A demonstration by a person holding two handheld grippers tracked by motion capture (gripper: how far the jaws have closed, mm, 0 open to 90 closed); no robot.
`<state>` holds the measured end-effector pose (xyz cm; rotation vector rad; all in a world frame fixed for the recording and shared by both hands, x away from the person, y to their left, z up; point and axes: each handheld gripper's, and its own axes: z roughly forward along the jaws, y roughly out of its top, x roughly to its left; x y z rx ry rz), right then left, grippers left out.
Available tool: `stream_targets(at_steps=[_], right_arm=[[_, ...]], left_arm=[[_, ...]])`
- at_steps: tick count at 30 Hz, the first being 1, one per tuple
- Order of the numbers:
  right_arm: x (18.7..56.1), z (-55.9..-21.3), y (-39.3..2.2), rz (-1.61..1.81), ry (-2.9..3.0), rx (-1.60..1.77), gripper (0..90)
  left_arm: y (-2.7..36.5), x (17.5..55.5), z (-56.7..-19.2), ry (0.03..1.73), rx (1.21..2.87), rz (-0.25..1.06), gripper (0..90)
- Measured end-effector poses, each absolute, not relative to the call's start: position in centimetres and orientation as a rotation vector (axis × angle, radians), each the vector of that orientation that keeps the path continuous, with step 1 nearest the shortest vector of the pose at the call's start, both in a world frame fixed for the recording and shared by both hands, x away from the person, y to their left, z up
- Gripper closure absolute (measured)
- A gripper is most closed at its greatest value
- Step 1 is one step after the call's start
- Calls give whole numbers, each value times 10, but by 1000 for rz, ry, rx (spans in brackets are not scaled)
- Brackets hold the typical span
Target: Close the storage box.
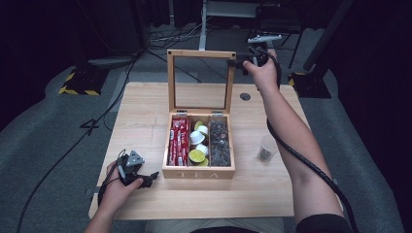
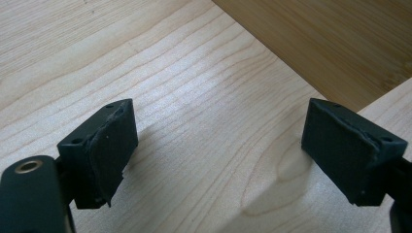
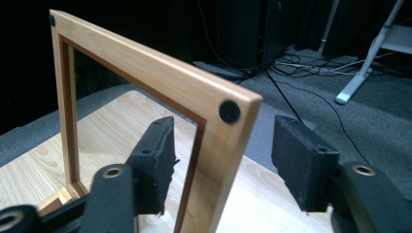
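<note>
An open wooden tea box [image 1: 198,172] stands mid-table with its glass-paned lid [image 1: 171,82] upright. Inside it are red packets [image 1: 179,141], white and green capsules [image 1: 198,145] and dark pieces [image 1: 219,143]. My right gripper [image 1: 239,63] is raised at the lid's top right corner. In the right gripper view, the lid's wooden frame [image 3: 160,77] stands between its jaws [image 3: 223,141], with a gap beside the right pad [image 3: 296,160]. My left gripper [image 1: 151,177] rests low on the table by the box's front left corner, open and empty [image 2: 218,145].
A clear plastic cup [image 1: 266,148] with something dark in it stands right of the box, under my right forearm. The table [image 1: 141,116] has a round cable hole [image 1: 245,96] at the back right. Cables and stands lie on the floor beyond.
</note>
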<state>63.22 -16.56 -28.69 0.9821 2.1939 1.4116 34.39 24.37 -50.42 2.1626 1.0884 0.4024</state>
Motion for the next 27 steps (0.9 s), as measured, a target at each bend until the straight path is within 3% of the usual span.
stream_targets(at_steps=[2,10,27], right_arm=[[632,-284,-163,1418,2202,963,511],[623,-276,-160,1355,2188,930,596],[572,-264,-172,1394,2210,780,643]], left_arm=[[244,344,-504,1085,2166,405,135],[244,344,-504,1085,2168,405,135],[244,344,-504,1085,2167,402,135]])
